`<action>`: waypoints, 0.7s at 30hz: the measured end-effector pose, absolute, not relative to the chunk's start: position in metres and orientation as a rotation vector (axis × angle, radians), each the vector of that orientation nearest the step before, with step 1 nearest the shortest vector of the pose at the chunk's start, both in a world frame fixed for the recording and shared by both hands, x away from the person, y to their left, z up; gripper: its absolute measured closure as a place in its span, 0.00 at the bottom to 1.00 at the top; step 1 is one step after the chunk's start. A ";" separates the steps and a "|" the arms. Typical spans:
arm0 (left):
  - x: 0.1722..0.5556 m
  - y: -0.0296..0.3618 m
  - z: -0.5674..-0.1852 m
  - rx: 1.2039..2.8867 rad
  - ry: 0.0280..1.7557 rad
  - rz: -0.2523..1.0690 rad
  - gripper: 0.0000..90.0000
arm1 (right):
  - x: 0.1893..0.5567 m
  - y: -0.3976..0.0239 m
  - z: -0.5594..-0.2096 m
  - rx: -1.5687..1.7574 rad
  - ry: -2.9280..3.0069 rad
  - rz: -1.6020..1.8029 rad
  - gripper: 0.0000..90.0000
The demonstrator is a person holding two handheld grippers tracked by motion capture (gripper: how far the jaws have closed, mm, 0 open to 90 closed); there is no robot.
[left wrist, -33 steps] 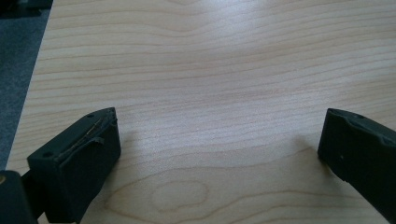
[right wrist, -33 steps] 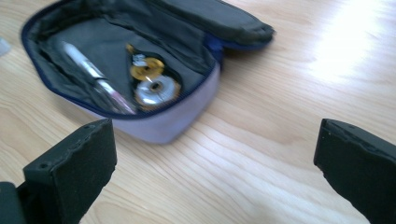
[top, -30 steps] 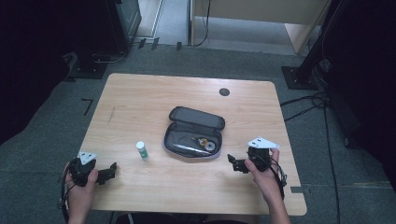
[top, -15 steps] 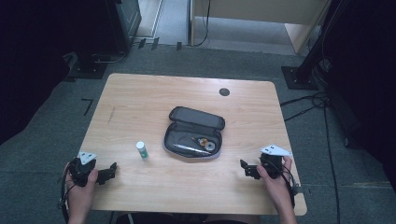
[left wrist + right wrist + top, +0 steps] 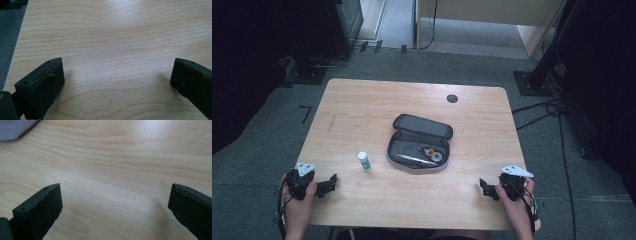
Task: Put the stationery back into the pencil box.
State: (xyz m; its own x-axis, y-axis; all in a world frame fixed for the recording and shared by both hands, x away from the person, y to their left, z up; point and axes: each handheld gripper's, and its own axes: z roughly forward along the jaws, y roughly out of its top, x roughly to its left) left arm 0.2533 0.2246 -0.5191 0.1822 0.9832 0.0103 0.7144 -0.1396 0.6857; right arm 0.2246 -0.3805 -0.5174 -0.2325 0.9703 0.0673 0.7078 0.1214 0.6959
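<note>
An open grey pencil case point(image 5: 419, 143) lies at the middle of the wooden table point(image 5: 372, 105), with pens and small items inside. A small white tube with a green cap point(image 5: 363, 161) stands to its left. My left gripper point(image 5: 330, 183) rests near the front left corner, open, jaws wide apart over bare wood point(image 5: 115, 75). My right gripper point(image 5: 484, 187) sits near the front right edge, open, with nothing between its jaws point(image 5: 115, 200). A grey corner of the case point(image 5: 15, 128) shows at the top left of the right gripper view.
A dark round grommet point(image 5: 452, 98) sits near the table's far edge. Dark cabinets and a stand base point(image 5: 532, 82) surround the table on grey carpet, with cables point(image 5: 552, 107) on the floor at the right.
My right gripper has moved back toward the front right edge of the table, away from the pencil case. The left gripper has stayed put.
</note>
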 end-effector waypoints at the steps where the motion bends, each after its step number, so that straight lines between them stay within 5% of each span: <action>1: 0.253 0.225 -0.519 1.919 1.589 0.642 0.00 | 0.223 -0.380 -0.519 1.629 2.004 0.856 0.00; 21: 0.248 0.228 -0.511 1.889 1.623 0.644 0.00 | 0.217 -0.379 -0.527 1.603 1.969 0.846 0.00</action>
